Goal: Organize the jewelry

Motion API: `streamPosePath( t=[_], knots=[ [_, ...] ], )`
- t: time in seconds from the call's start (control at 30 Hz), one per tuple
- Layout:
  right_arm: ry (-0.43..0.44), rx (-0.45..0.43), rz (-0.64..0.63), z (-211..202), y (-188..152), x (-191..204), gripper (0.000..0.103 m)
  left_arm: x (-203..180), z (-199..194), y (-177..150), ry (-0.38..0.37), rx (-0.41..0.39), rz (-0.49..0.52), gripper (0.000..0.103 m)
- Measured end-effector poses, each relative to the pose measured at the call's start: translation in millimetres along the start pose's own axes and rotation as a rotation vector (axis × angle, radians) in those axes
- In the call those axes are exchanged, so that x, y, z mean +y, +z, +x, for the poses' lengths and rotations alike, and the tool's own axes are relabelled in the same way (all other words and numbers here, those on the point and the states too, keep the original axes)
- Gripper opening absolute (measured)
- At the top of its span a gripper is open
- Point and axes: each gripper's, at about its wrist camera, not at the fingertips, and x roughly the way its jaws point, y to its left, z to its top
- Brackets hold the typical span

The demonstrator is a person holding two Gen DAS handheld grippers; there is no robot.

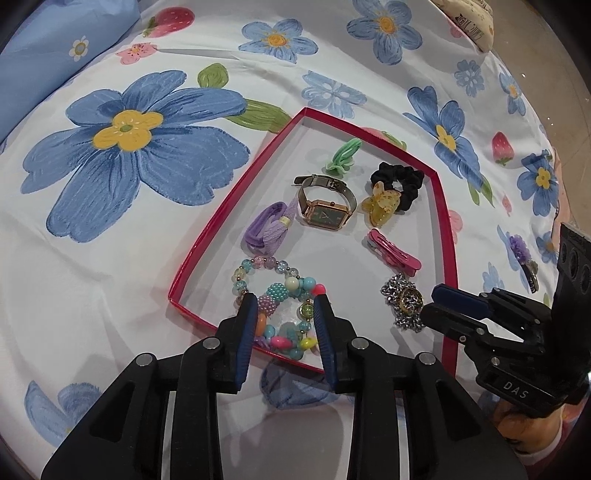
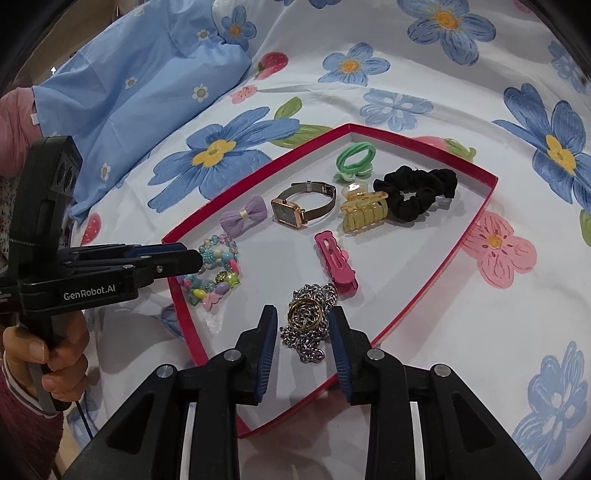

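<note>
A shallow red-rimmed tray [image 1: 236, 192] [image 2: 476, 218] lies on the floral bed sheet and holds the jewelry. My left gripper [image 1: 284, 297] is open, its fingers either side of the colourful bead bracelets [image 1: 280, 295] [image 2: 216, 273] at the tray's near left corner. My right gripper [image 2: 303, 313] [image 1: 439, 297] is open around the silver chain with a gold ring [image 2: 308, 321] [image 1: 404, 302]. Also in the tray: a rose-gold watch [image 1: 325, 206] [image 2: 295, 210], purple bow [image 1: 267, 225] [image 2: 243, 216], pink clip [image 1: 393, 253] [image 2: 336, 260], yellow claw clip [image 1: 380, 206] [image 2: 364, 212], black scrunchie [image 1: 400, 184] [image 2: 415, 194], green hair tie [image 1: 341, 157] [image 2: 354, 157].
A blue pillow [image 2: 140, 92] [image 1: 55, 55] lies at the far left of the bed. A purple flower hair piece [image 1: 522, 254] lies on the sheet right of the tray. A cream cushion [image 1: 469, 22] sits at the far right edge.
</note>
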Motion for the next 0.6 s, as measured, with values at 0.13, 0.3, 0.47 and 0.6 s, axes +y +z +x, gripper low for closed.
streamPosePath(
  t=[0.13, 0.3, 0.47, 0.6],
  knots=[
    [-0.002, -0.007, 0.004, -3.0, -0.5, 1.1, 0.032, -1.5, -2.8, -0.4, 0.002, -0.006, 0.002, 0.032],
    [-0.004, -0.013, 0.009, -5.4, -1.2, 1.3, 0.032, -2.4, -2.8, -0.1, 0.002, -0.003, 0.002, 0.033],
    [0.001, -0.026, 0.024, -9.4, -1.9, -1.0, 0.041, -4.6, -8.0, -1.1, 0.006, -0.018, 0.001, 0.058],
    [0.013, -0.054, 0.053, -16.4, -2.4, -4.6, 0.052, -6.4, -17.6, -3.4, 0.002, -0.049, -0.006, 0.079]
  ],
)
